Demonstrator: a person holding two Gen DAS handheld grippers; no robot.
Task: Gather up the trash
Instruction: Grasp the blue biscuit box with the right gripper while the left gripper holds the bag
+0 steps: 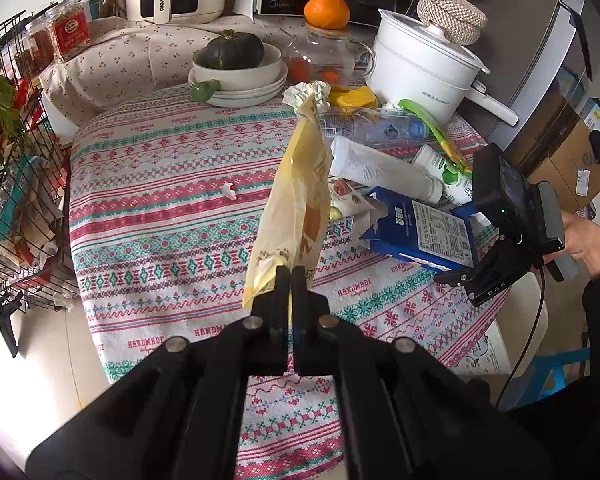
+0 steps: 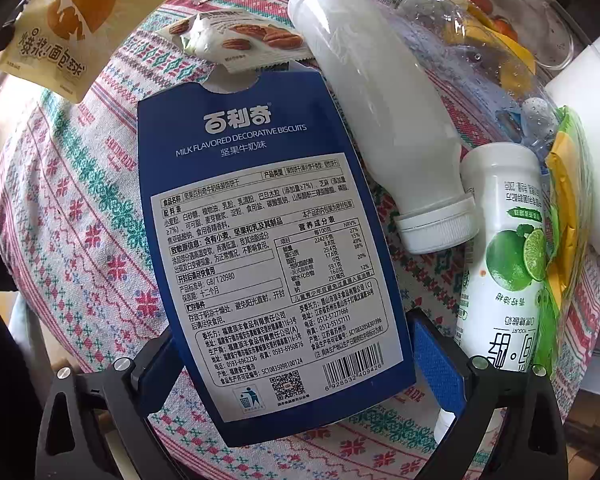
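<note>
While my left gripper [image 1: 291,276] pinches a thin, crinkled yellow plastic wrapper [image 1: 296,196] between its matte black fingers, the jaws pressed flat together on the film, I take the blue biscuit box [image 2: 260,248] as my landmark. That box is a flat cardboard carton, glossy dark blue, with a white printed label panel and a half-round thumb notch cut in its far end, lying face up on the woven patterned tablecloth [image 1: 160,200].

My right gripper [image 2: 296,364] points steeply down over the near end of the box with its jaws spread wide; the blue-padded fingers [image 2: 436,368] stand either side of the carton, and I cannot see the pads pressing on it.

Just right of the box lies a smooth, cylindrical white plastic bottle [image 2: 384,112] on its side, ribbed cap toward me. Further right of the box a second white bottle [image 2: 500,248], printed with green limes, lies beside a crumpled green and yellow wrapper [image 2: 564,216]. Beyond the box's notched end sits a small creased foil snack packet [image 2: 236,40] showing pecans. Behind the white bottle lies a clear, dimpled plastic water bottle [image 2: 440,20].

Left of the box, the yellow wrapper hangs stiffly upright from my left gripper, its top bunched into a white ruffle.
</note>
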